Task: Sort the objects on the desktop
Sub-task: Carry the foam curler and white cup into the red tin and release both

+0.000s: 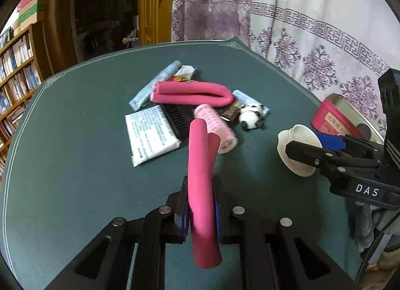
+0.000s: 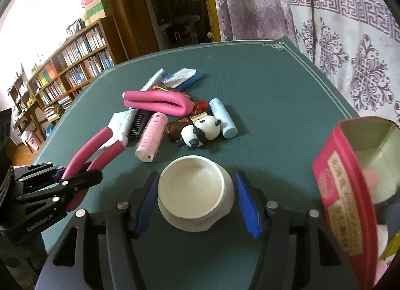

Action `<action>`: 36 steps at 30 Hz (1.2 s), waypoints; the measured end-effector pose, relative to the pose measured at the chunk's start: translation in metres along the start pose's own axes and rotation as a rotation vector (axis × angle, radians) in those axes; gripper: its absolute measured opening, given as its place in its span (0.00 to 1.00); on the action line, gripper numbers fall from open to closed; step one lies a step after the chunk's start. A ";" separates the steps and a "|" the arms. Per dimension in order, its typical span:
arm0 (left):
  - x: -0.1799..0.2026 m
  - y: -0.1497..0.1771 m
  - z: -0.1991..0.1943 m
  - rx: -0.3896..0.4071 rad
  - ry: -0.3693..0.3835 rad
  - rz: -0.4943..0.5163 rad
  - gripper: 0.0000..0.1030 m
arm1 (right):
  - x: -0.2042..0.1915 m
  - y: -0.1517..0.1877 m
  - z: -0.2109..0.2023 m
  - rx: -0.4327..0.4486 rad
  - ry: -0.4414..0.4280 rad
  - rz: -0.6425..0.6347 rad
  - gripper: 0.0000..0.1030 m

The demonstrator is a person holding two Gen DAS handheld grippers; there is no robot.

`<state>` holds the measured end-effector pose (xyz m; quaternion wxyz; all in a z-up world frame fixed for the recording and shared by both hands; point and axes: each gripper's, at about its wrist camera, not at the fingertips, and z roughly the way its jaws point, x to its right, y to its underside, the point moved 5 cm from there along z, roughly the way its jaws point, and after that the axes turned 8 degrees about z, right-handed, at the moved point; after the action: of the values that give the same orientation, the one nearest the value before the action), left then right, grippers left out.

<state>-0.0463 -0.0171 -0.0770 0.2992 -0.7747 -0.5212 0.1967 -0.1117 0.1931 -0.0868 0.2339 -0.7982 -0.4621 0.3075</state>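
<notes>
Left gripper (image 1: 200, 217): pinched tight on a bent pink foam roller (image 1: 201, 190), lifted clear of the green table (image 1: 75, 165), probably bound for sorting.
Pile in the middle: second foam roller (image 2: 157, 104), comb (image 2: 140, 122), pink hair curler (image 2: 151, 137), panda toy (image 2: 201, 131), all still jumbled together.
Right gripper (image 2: 196, 202): jaws straddling a white cup (image 2: 192, 190), a gap visible at the right pad, apparently not gripped yet.
Red tin (image 2: 345, 202): open at far right, likely the destination.

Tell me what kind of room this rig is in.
Likely a home study or living room: long wooden bookshelves packed with books, a white curtain with purple patterns, and a green felt-topped table of toiletries and trinkets.
</notes>
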 end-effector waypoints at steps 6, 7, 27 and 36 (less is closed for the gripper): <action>0.019 -0.004 -0.006 0.018 0.028 0.020 0.16 | 0.006 0.001 -0.027 0.044 -0.006 0.019 0.63; 0.022 -0.005 -0.007 0.021 0.029 0.026 0.16 | 0.007 0.001 -0.032 0.054 -0.006 0.022 0.63; 0.111 -0.049 -0.008 0.057 0.152 0.162 0.16 | 0.117 0.013 -0.147 0.234 0.180 0.185 0.63; 0.157 -0.073 -0.002 0.070 0.221 0.229 0.16 | 0.156 0.032 -0.165 0.213 0.236 0.213 0.63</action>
<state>-0.0355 0.1481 -0.0259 0.3570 -0.8352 -0.3862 0.1610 0.0839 0.3013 -0.0347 0.3359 -0.8438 -0.3094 0.2819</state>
